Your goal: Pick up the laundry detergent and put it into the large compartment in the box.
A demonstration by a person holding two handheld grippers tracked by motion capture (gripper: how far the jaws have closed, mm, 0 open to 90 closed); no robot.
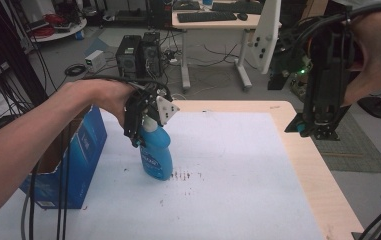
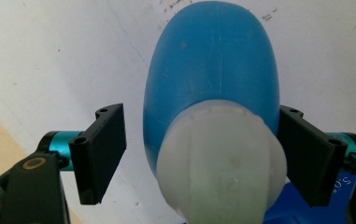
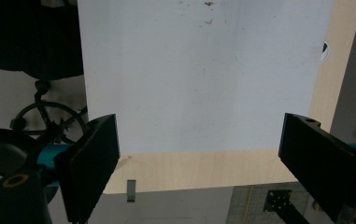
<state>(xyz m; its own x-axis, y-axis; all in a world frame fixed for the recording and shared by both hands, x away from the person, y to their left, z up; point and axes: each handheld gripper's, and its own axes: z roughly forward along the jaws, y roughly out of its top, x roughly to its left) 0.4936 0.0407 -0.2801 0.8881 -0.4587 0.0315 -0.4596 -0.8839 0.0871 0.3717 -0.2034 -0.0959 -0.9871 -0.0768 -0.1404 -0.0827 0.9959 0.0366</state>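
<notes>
A blue bottle (image 1: 156, 155) with a white top stands upright on the white mat (image 1: 243, 160). My left gripper (image 1: 139, 137) reaches down over its top from the left. In the left gripper view the bottle (image 2: 213, 79) sits between the jaws of the left gripper (image 2: 203, 154). The right jaw lies close against the white top and the left jaw stands apart from it, so the gripper is open. My right gripper (image 1: 315, 131) hangs open and empty above the table's right edge; in the right gripper view it (image 3: 208, 163) faces the mat (image 3: 199, 74).
An open blue cardboard box (image 1: 85, 145) stands at the left, right beside the bottle. Dark specks (image 1: 183, 176) mark the mat next to the bottle's base. The wooden table rim (image 1: 313, 170) runs down the right. Computer towers (image 1: 138, 55) and desks stand beyond.
</notes>
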